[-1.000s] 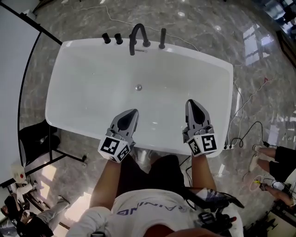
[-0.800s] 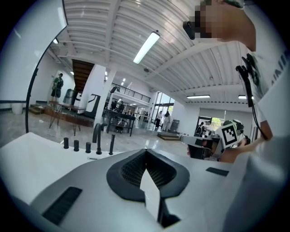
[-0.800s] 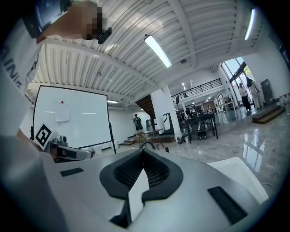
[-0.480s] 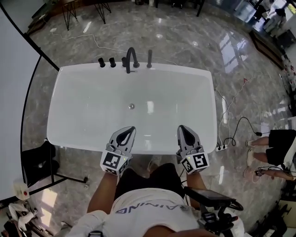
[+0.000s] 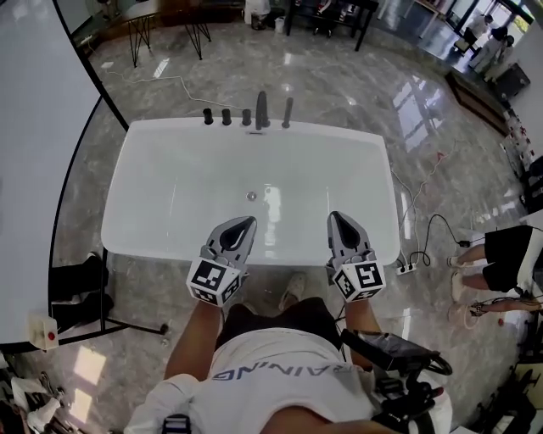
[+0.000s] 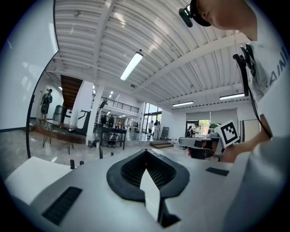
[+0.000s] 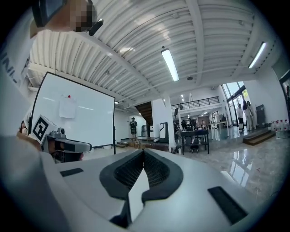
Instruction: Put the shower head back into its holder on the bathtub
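Note:
The white bathtub (image 5: 170, 169) lies below me, with black fittings along its far rim: three knobs (image 5: 226, 116), a faucet (image 5: 261, 110) and, right of it, an upright black shower head (image 5: 288, 112) standing at the rim. My left gripper (image 5: 247, 222) and right gripper (image 5: 336, 217) hover side by side over the tub's near rim, far from the fittings. Both point level across the tub. In the left gripper view the left gripper (image 6: 146, 154) has its jaws together with nothing between them. The right gripper (image 7: 143, 152) looks the same in its own view.
A whiteboard (image 5: 34, 169) on a black stand runs along the tub's left side. A power strip (image 5: 407, 269) and cables lie on the marble floor to the right, near a standing person (image 5: 501, 263). Black tables (image 5: 327, 13) stand at the back.
Both grippers have risen and drawn back from over the tub's inside to its near rim, staying shut. The head view has lifted and shows more of the room behind.

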Action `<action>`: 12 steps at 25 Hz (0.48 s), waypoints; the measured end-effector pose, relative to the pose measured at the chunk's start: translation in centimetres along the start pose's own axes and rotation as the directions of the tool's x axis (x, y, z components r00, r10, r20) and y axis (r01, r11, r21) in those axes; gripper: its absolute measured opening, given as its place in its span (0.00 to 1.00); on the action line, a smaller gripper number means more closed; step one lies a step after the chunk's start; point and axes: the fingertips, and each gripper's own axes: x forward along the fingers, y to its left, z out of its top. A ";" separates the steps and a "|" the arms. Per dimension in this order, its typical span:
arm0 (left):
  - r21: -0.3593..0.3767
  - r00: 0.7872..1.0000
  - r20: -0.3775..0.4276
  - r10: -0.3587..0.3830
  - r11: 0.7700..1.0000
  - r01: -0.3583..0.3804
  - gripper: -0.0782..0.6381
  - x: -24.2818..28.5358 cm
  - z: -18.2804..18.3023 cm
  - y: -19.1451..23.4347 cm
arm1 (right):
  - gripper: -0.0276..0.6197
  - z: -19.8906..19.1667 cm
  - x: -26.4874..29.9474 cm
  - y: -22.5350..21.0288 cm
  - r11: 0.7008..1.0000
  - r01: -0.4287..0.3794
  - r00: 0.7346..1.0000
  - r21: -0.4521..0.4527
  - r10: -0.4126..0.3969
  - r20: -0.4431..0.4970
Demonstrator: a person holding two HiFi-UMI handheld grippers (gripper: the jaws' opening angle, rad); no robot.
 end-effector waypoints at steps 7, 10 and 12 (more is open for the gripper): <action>-0.015 1.000 0.020 -0.007 1.000 0.007 0.13 -4.2 2.2 -3.0 | 0.06 2.5 -4.1 2.3 1.000 0.004 1.000 -0.014 -0.004 -0.008; -0.008 1.000 0.030 -0.002 1.000 0.002 0.13 -5.4 3.7 -4.2 | 0.06 4.2 -5.0 2.9 0.999 -0.022 1.000 -0.023 0.022 -0.002; 0.003 0.999 0.037 -0.001 1.000 0.001 0.13 -5.6 4.8 -5.1 | 0.06 5.5 -5.4 2.8 0.998 -0.042 0.999 -0.040 0.043 0.014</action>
